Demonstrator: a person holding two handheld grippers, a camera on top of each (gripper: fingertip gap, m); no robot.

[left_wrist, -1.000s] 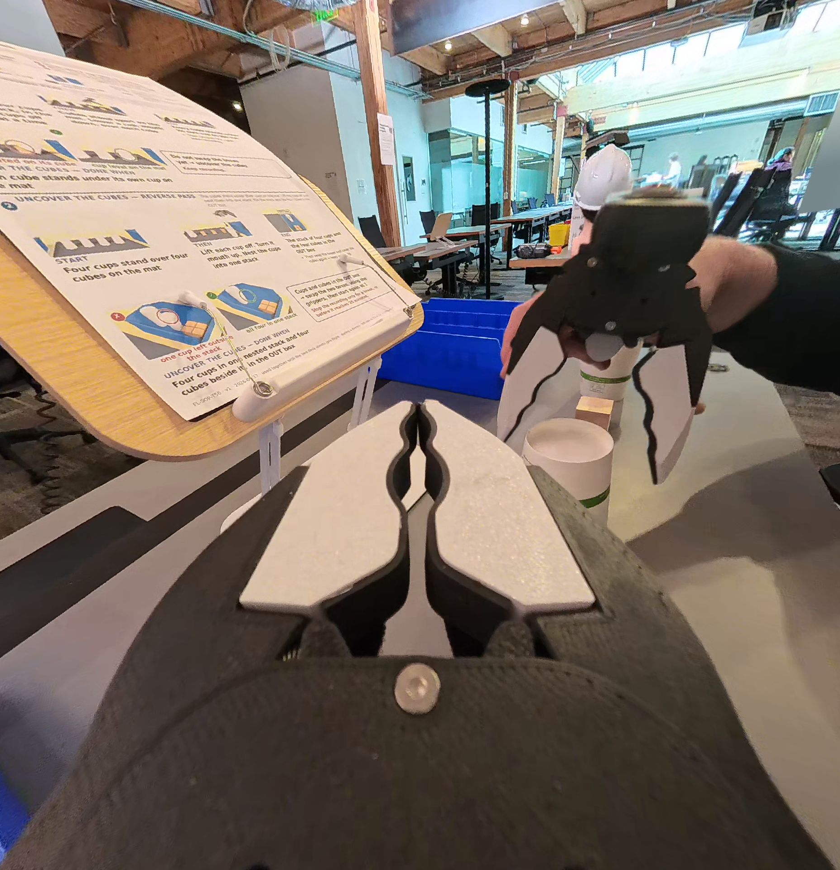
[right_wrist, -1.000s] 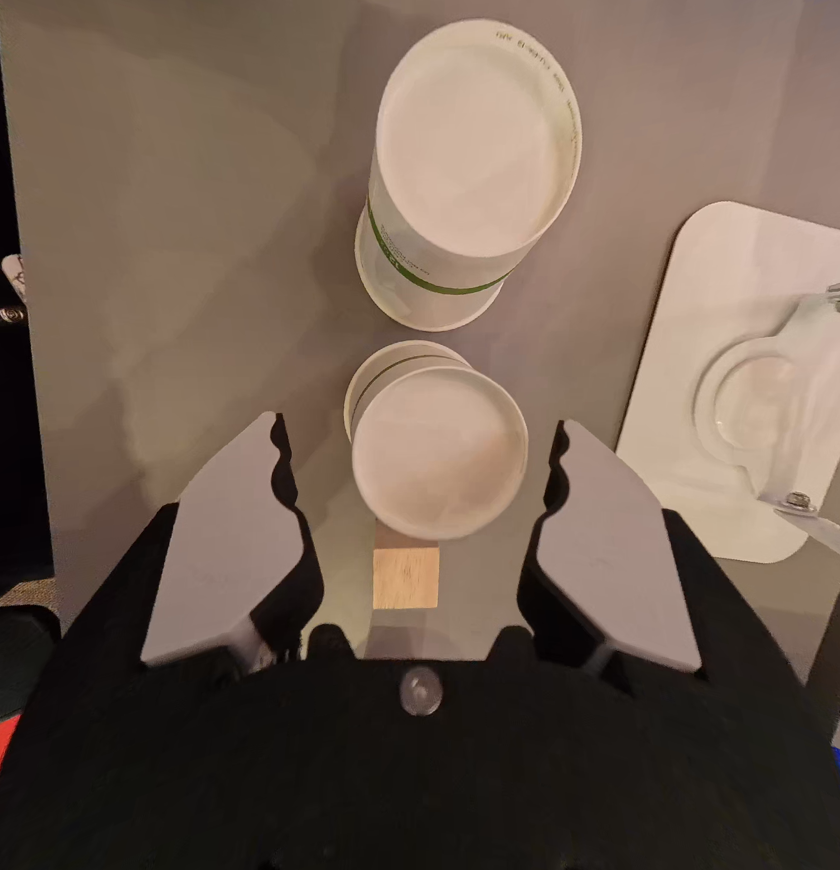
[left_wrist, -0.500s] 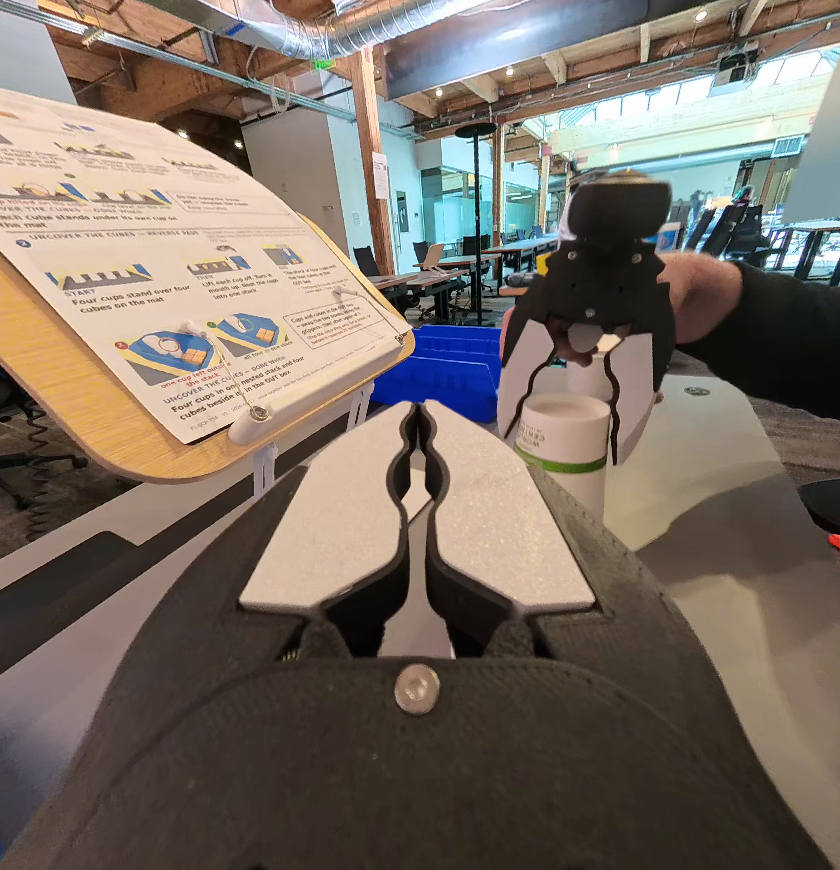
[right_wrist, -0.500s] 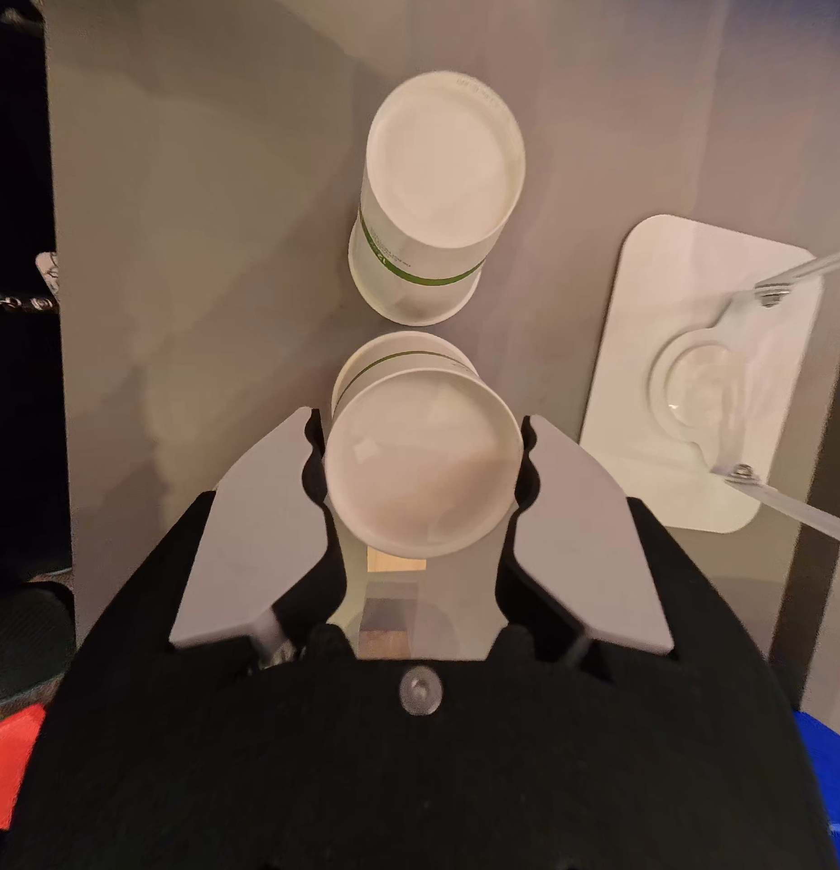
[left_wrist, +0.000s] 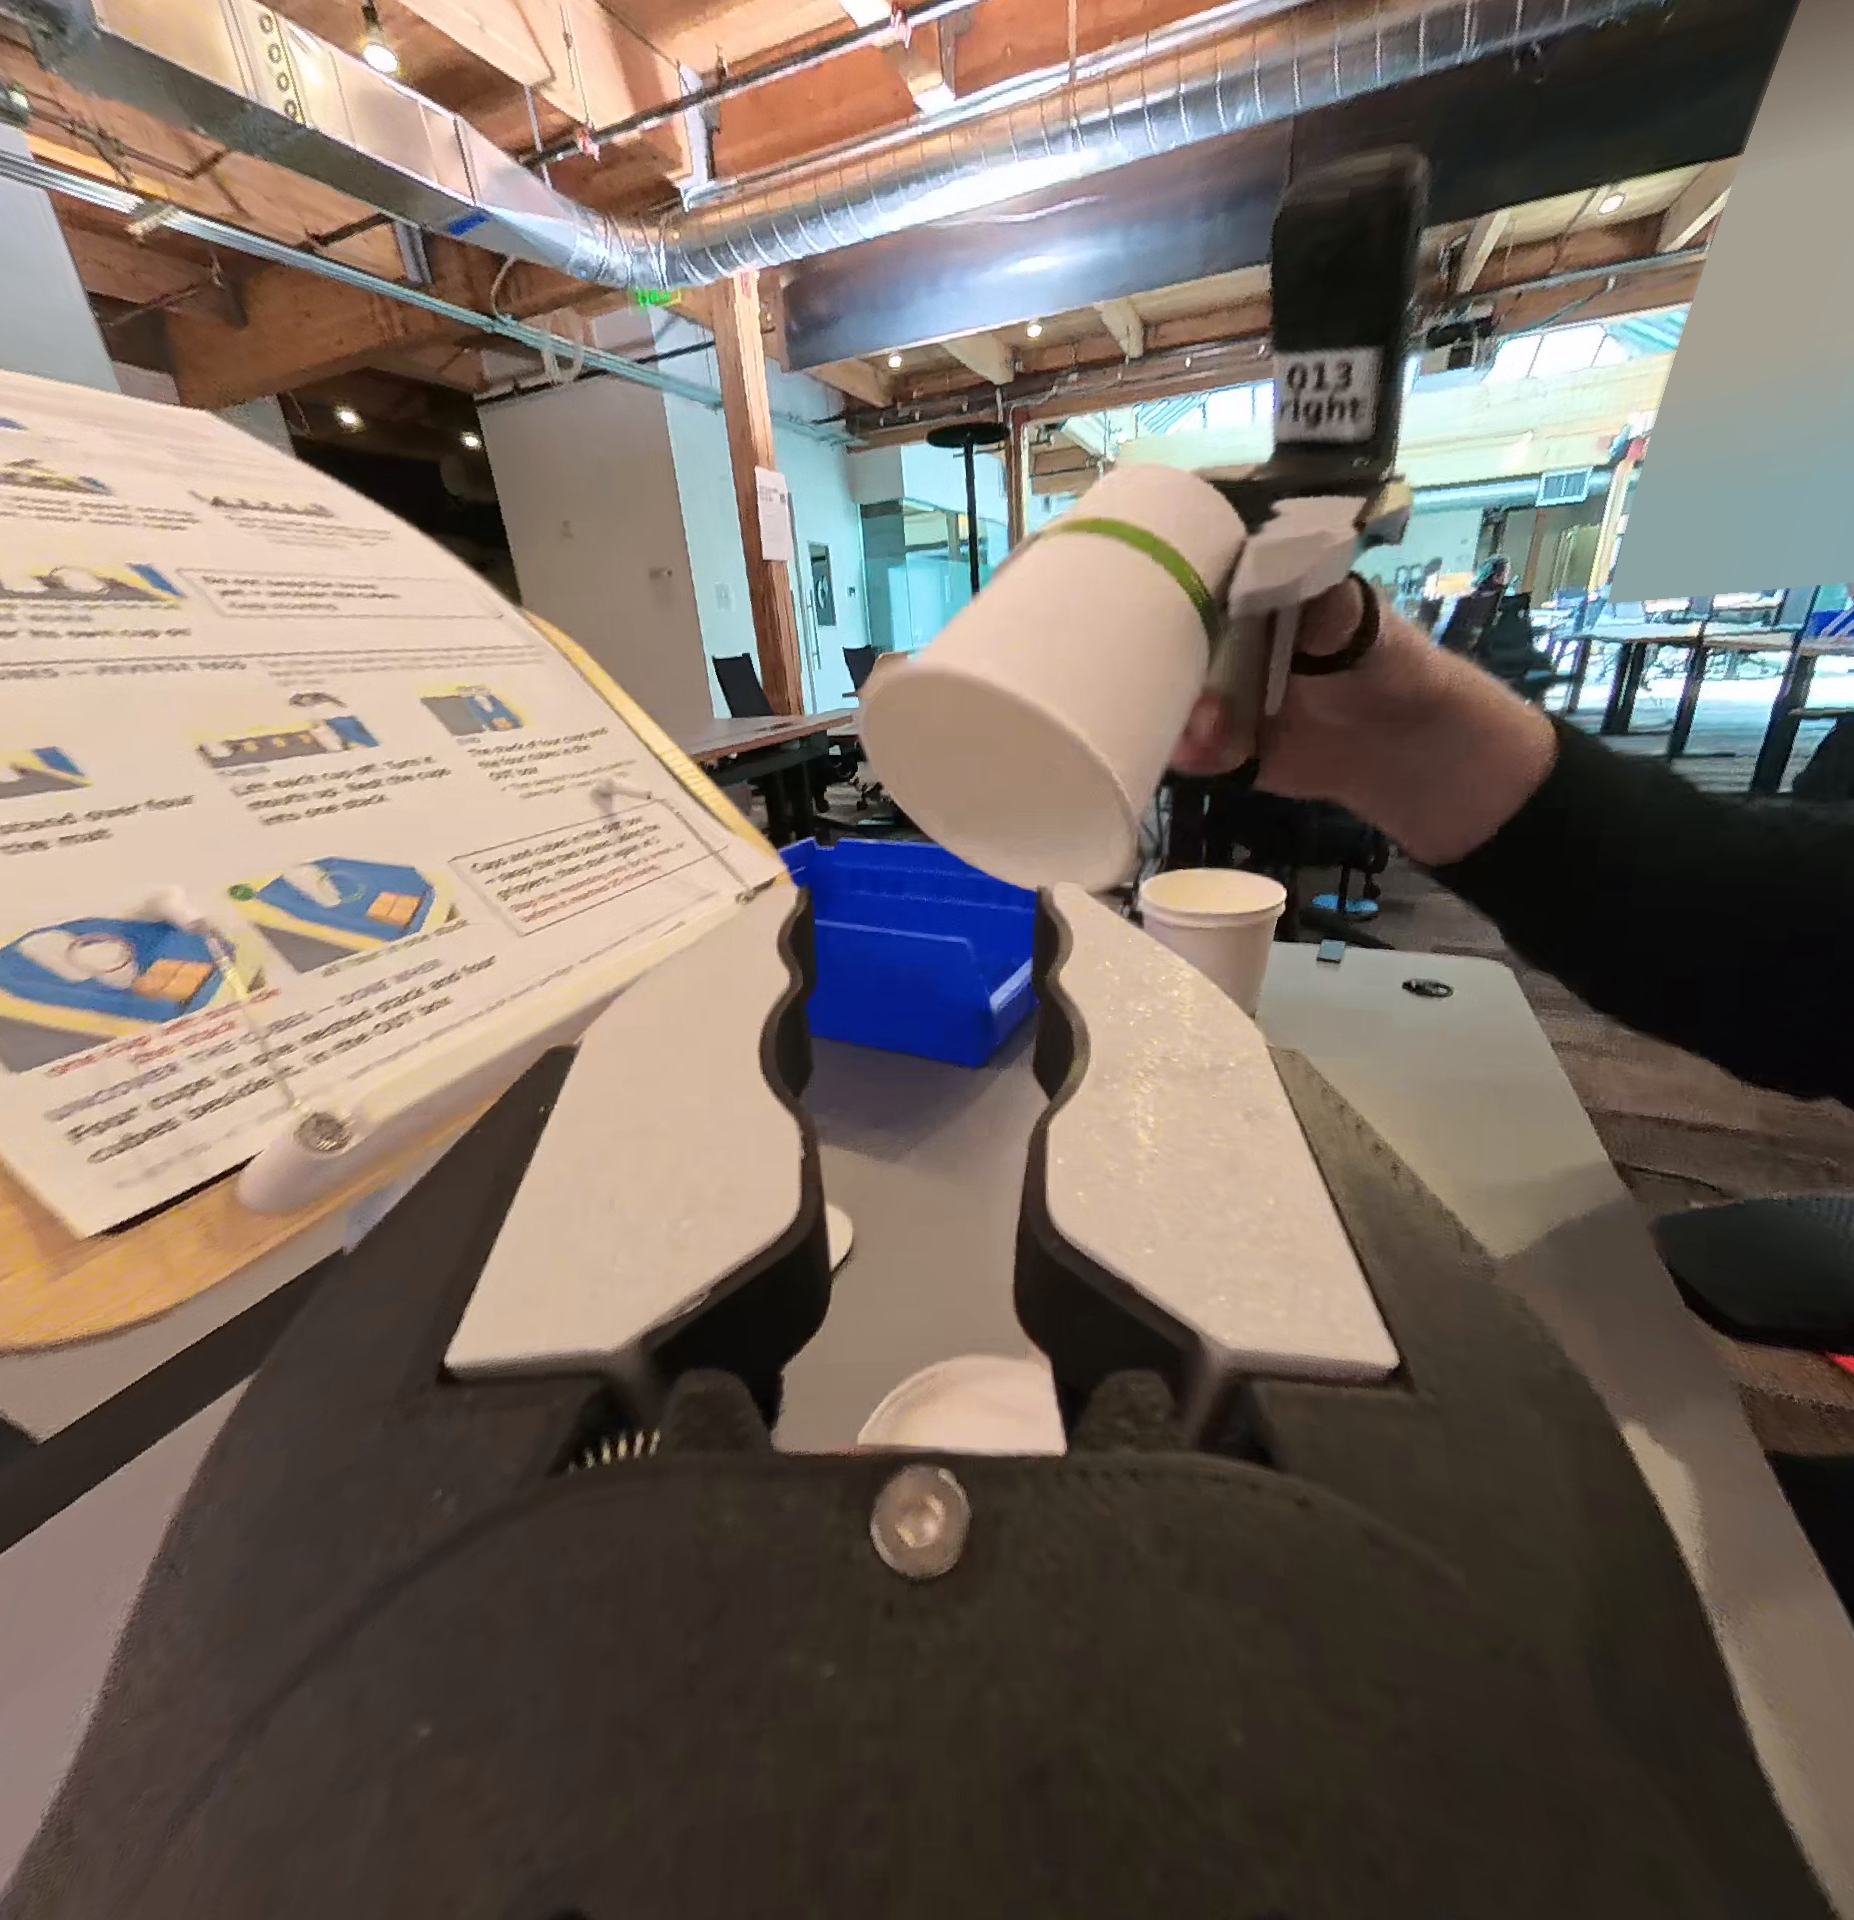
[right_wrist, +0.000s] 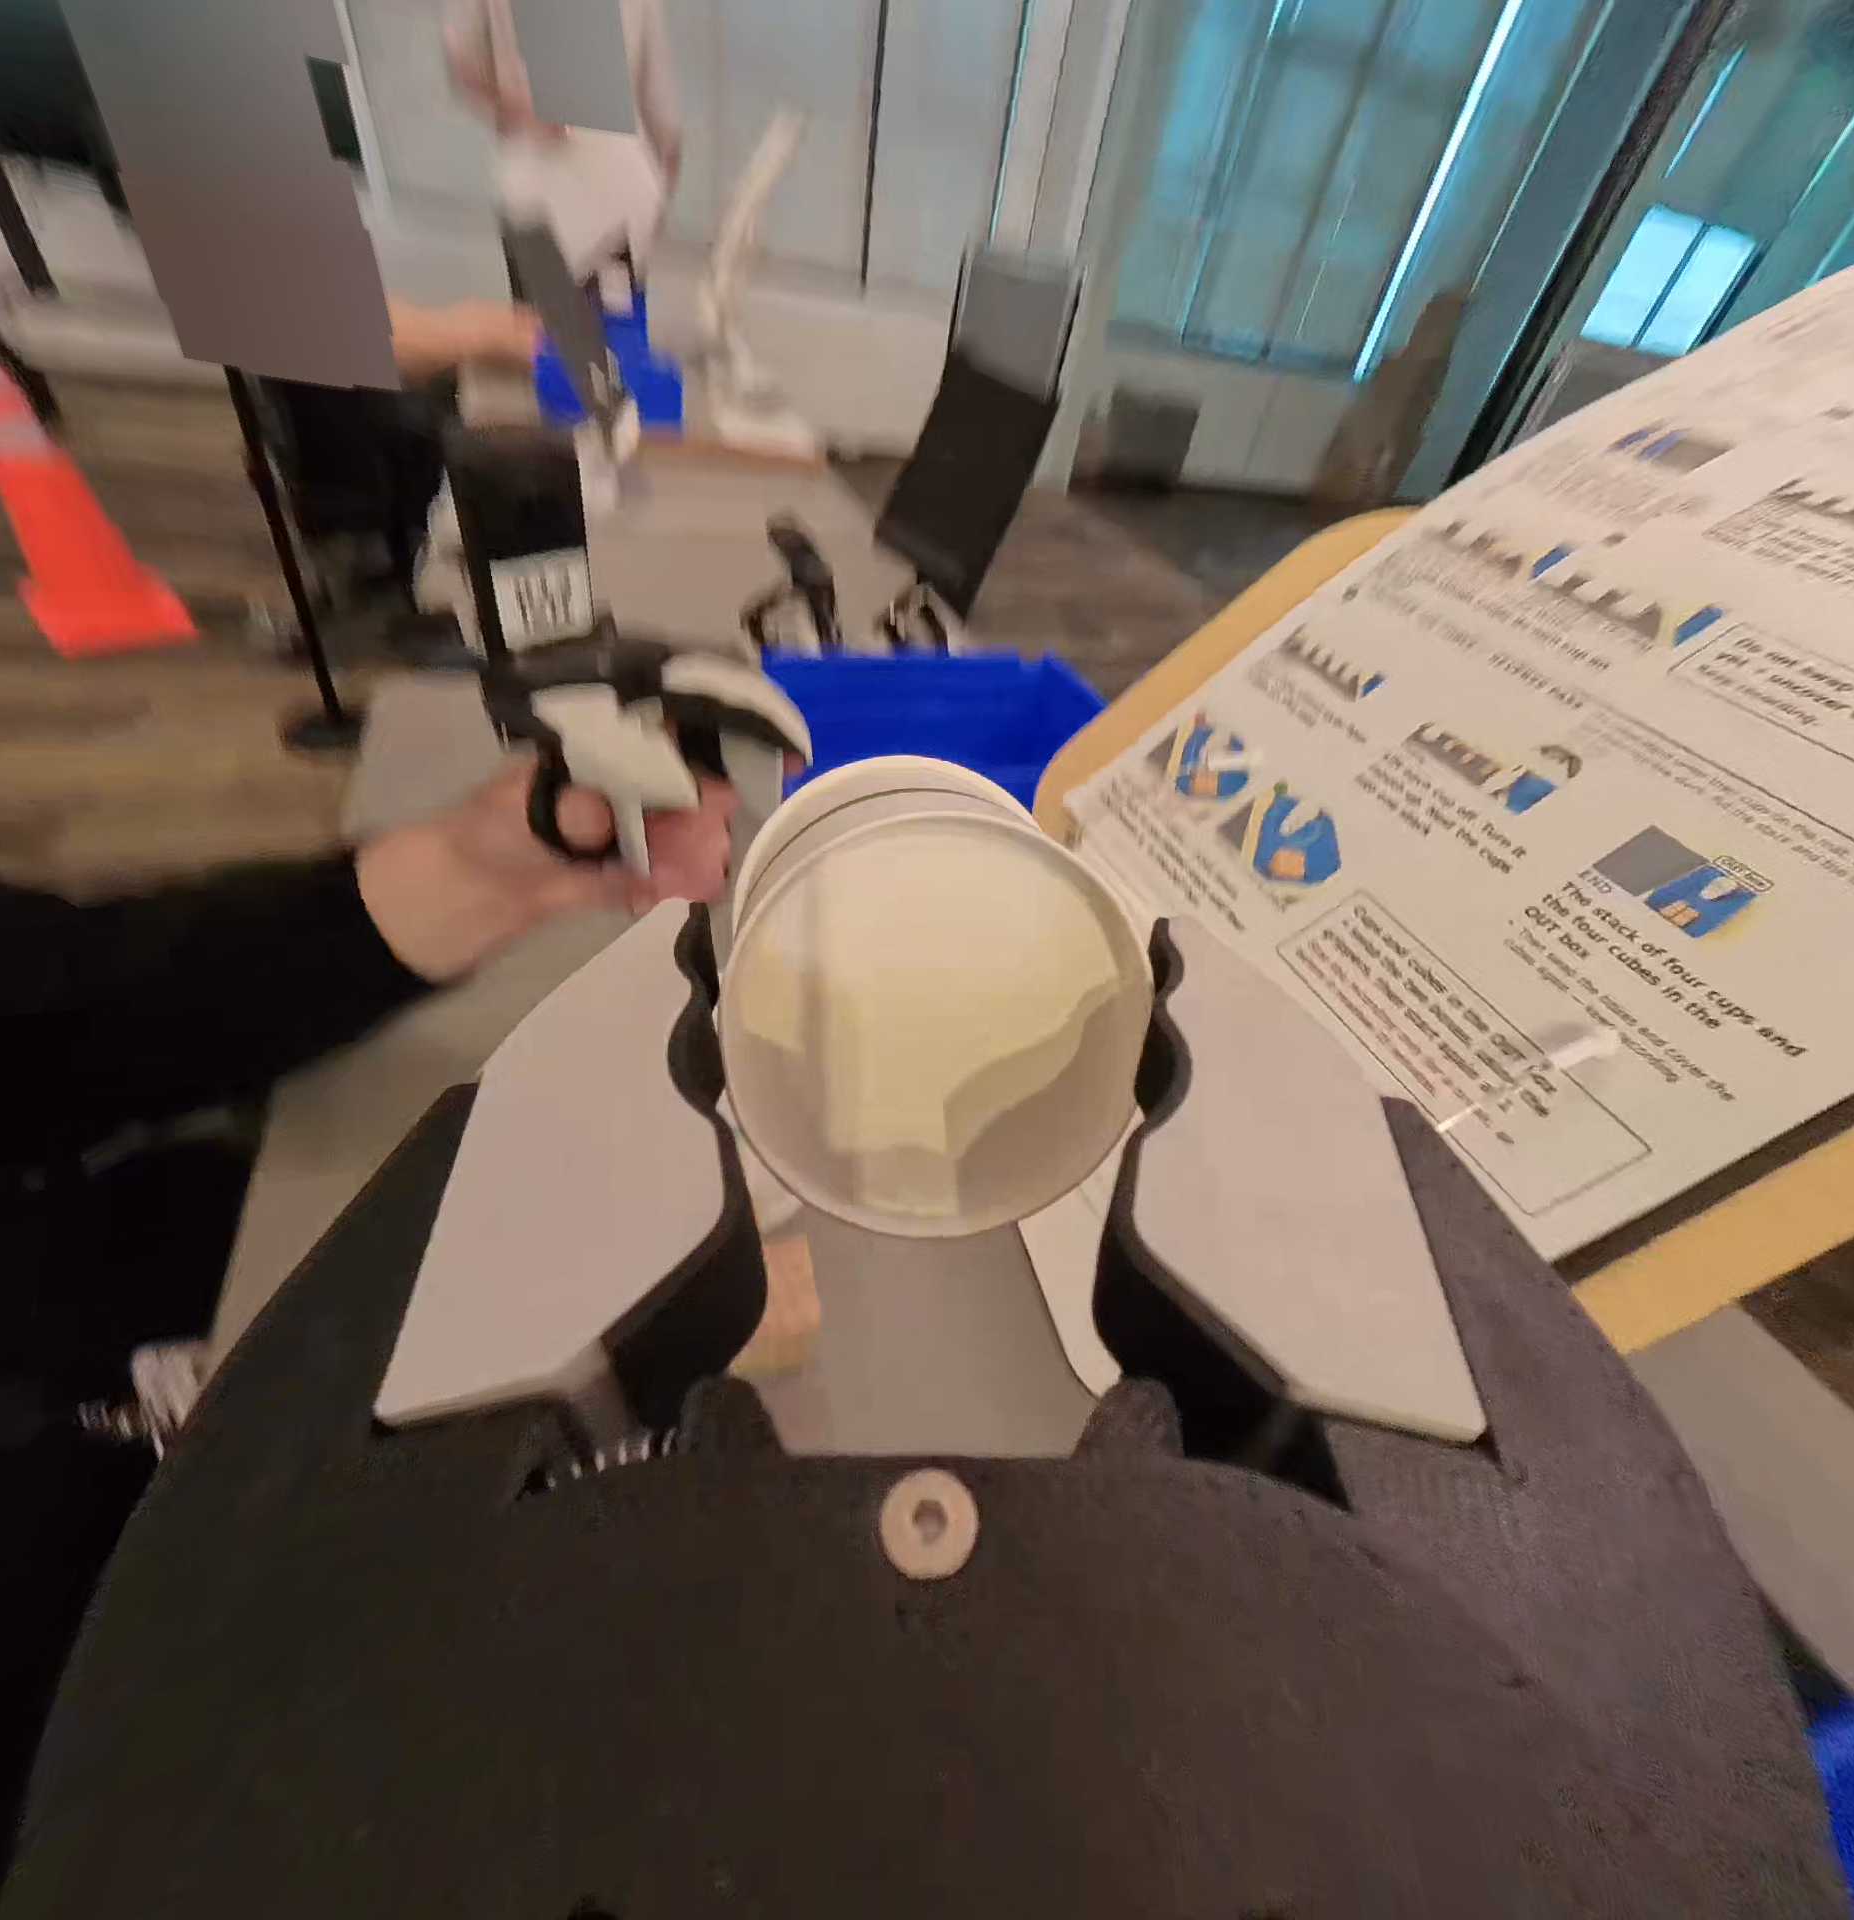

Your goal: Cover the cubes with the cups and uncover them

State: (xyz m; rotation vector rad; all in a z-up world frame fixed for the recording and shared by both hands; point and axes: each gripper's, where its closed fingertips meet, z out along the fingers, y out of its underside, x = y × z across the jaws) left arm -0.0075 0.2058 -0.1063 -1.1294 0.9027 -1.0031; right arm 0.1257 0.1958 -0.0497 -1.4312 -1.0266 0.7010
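My right gripper (right_wrist: 928, 935) is shut on a white paper cup with a green band (right_wrist: 933, 1029). It holds the cup in the air, tipped on its side, with the base facing the camera. In the left wrist view the cup (left_wrist: 1048, 686) hangs mouth-down-left from that gripper (left_wrist: 1266, 561), above the table. A wooden cube (right_wrist: 788, 1309) shows on the table under the right fingers. My left gripper (left_wrist: 918, 925) is open and empty, with the top of a white cup (left_wrist: 959, 1403) low between its jaws. Another upside-down cup (left_wrist: 1209, 925) stands farther back.
A blue bin (left_wrist: 912, 977) sits at the far end of the grey table (left_wrist: 1422, 1091). An instruction sheet on a tilted wooden board (left_wrist: 279, 831) overhangs the left side and also shows in the right wrist view (right_wrist: 1525, 831). An orange cone (right_wrist: 71, 540) stands on the floor.
The right gripper closed on the cup, lifted it off the table and tipped it sideways. The left gripper went from shut to open, and a cup top now shows between its jaws.
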